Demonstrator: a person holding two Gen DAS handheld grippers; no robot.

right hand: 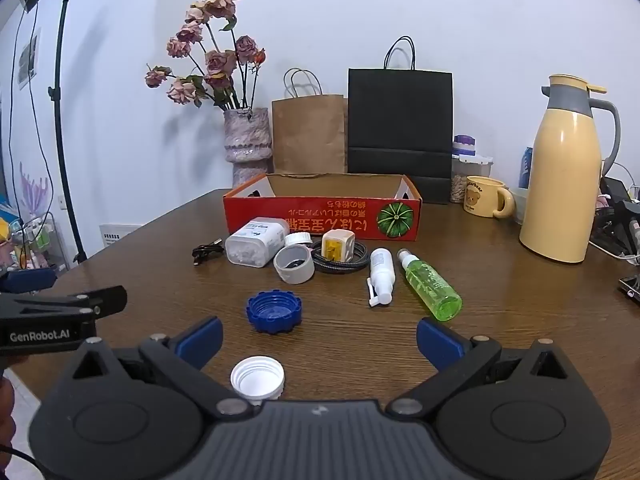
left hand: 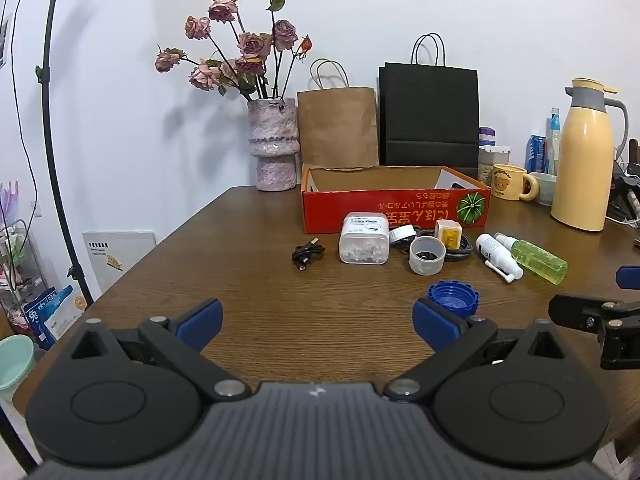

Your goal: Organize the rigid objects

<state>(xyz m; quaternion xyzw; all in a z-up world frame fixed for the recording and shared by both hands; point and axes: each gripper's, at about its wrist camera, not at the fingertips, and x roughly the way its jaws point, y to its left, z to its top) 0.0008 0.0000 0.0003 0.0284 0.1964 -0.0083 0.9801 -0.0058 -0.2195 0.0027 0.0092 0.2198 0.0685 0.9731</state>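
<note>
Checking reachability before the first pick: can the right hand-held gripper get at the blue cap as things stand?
Probably yes. The right hand-held gripper is open and holds nothing, and the blue cap lies open side up just ahead, left of centre, with bare table between. The white cap sits nearer but off that line.

A lived-in home room: a wooden table against a white wall bears a vase of dried roses, paper shopping bags, a bear mug and a yellow thermos jug.
</note>
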